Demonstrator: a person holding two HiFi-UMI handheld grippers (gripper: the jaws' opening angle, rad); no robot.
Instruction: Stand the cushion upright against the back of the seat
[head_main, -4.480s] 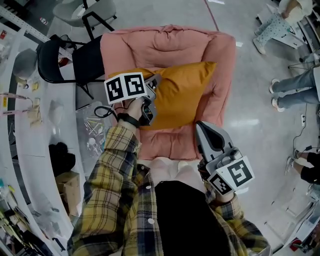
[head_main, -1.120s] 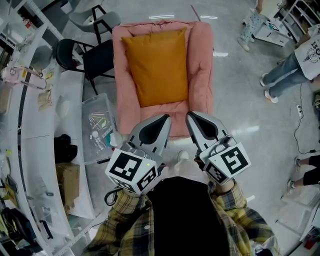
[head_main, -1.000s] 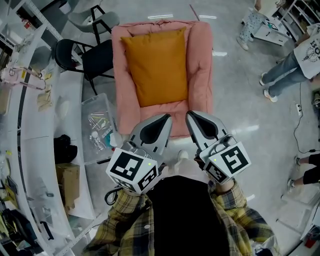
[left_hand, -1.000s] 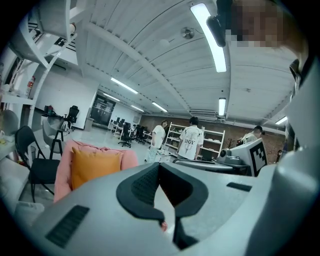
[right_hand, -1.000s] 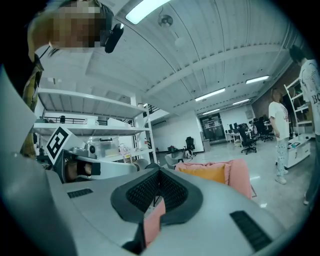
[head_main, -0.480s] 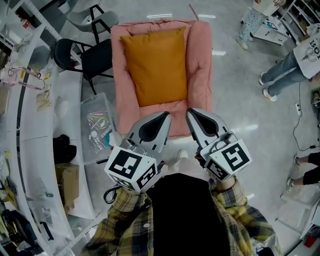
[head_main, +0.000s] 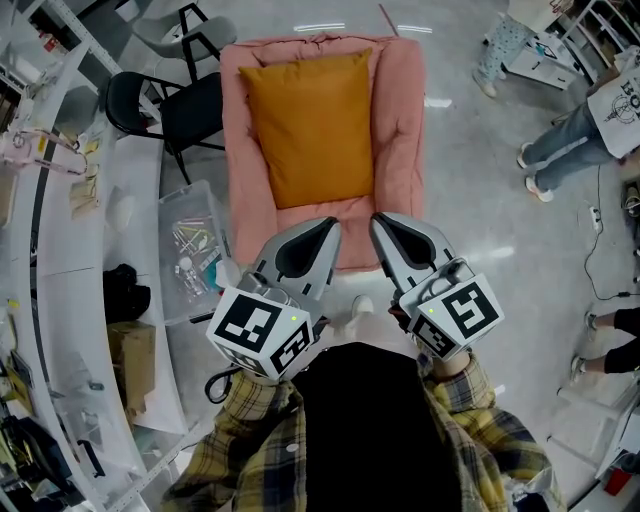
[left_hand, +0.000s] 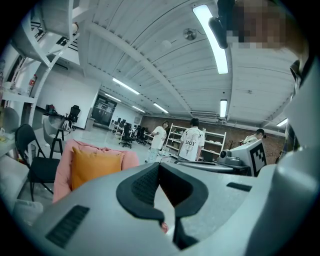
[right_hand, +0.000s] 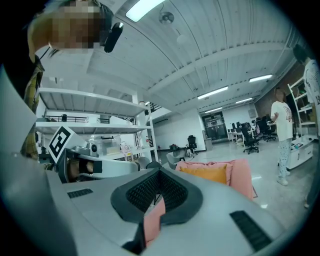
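The orange cushion (head_main: 312, 127) leans upright against the back of the pink padded seat (head_main: 400, 130), its lower edge resting on the seat pad. Both grippers are held close to my body, short of the seat's front edge and apart from the cushion. My left gripper (head_main: 328, 227) is shut with nothing in it; my right gripper (head_main: 379, 222) beside it is also shut and empty. In the left gripper view the cushion (left_hand: 93, 165) shows beyond the closed left gripper (left_hand: 160, 167). The right gripper view has the cushion (right_hand: 206, 173) past the closed right gripper (right_hand: 160, 172).
A black folding chair (head_main: 165, 112) stands left of the seat, a clear plastic bin (head_main: 188, 250) of small parts lies on the floor below it, and a white curved bench (head_main: 70, 300) runs down the left. People (head_main: 590, 110) stand on the glossy floor at the right.
Earlier my left gripper was at the cushion, which lay slanted on the seat; now it stands against the back and both grippers are drawn back. Over the last second nothing moved.
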